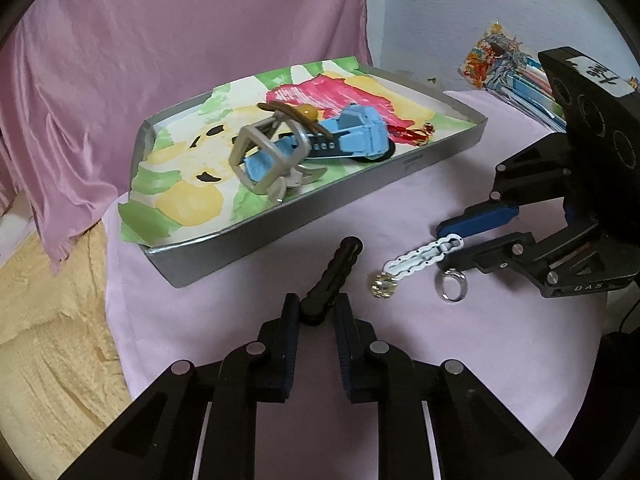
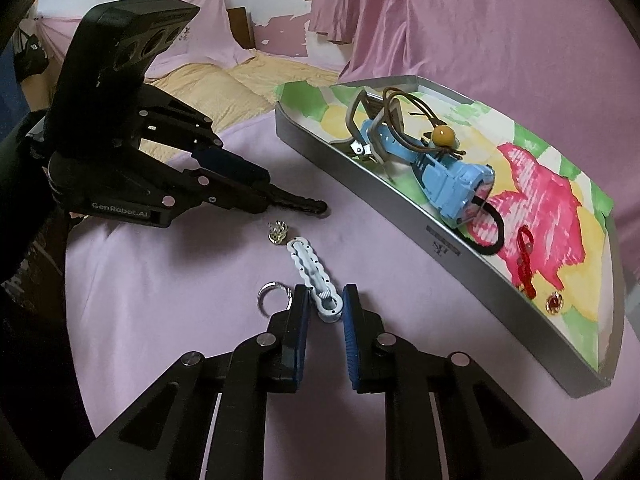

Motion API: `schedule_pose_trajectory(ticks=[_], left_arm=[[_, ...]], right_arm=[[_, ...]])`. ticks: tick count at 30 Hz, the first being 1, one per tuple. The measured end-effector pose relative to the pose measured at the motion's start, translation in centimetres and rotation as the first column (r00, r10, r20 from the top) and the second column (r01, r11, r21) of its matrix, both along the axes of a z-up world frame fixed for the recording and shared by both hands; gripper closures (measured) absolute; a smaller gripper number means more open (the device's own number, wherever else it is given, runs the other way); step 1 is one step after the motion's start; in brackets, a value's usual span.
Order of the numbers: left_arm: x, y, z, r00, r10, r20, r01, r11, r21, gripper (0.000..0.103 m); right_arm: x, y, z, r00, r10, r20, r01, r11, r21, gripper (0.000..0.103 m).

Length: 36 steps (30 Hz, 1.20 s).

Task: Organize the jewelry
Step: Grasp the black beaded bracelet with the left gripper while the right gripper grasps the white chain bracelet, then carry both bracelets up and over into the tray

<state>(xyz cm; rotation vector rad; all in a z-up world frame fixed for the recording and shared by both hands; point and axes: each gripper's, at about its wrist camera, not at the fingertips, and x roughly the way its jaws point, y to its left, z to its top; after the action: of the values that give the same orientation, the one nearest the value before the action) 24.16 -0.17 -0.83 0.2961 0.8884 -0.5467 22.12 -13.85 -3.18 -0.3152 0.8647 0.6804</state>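
A silver tray [image 1: 360,196] [image 2: 392,204] lined with painted paper holds a blue watch [image 1: 320,140] [image 2: 436,176], a brown cord with an amber bead [image 1: 308,114] [image 2: 442,136], a black hair tie [image 2: 490,236] and red earrings [image 1: 416,134] [image 2: 526,264]. On the pink cloth lie a black hair clip [image 1: 332,276] [image 2: 298,202], a white hair clip [image 1: 424,258] [image 2: 316,276], a silver ring [image 1: 452,286] [image 2: 274,296] and a gold stud [image 1: 383,285] [image 2: 279,232]. My left gripper [image 1: 316,320] [image 2: 264,188] is open around the black clip's end. My right gripper [image 2: 326,304] [image 1: 444,244] is open around the white clip's end.
A yellow blanket [image 1: 52,320] [image 2: 224,96] lies left of the pink-covered table. Pink drapes [image 1: 160,60] hang behind the tray. A colourful stack of printed items [image 1: 508,68] sits at the back right.
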Motion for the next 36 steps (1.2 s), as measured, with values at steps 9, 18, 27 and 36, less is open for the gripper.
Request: schedule_pose_trajectory(ticks=[9, 18, 27, 36], left_arm=[[-2.2, -1.7, 0.1, 0.995, 0.094, 0.020, -0.095, 0.995, 0.018, 0.087], [-4.7, -1.8, -0.4, 0.972, 0.232, 0.041, -0.228, 0.970, -0.086, 0.087], [-6.1, -0.4, -0.4, 0.928, 0.372, 0.019, -0.360, 0.909, -0.210, 0.087], [-5.8, -0.7, 1.8, 0.892, 0.444, 0.084, -0.404, 0.868, -0.288, 0.087]], right_arm=[[-0.7, -1.9, -0.2, 0.997, -0.073, -0.011, 0.073, 0.997, 0.025, 0.088], [-1.4, -2.5, -0.3, 0.988, -0.150, -0.022, 0.151, 0.987, 0.054, 0.088], [-2.3, -4.2, 0.4, 0.973, -0.230, 0.007, 0.227, 0.963, 0.143, 0.089], [-2.1, -6.0, 1.1, 0.953, -0.303, 0.026, 0.288, 0.927, 0.239, 0.089]])
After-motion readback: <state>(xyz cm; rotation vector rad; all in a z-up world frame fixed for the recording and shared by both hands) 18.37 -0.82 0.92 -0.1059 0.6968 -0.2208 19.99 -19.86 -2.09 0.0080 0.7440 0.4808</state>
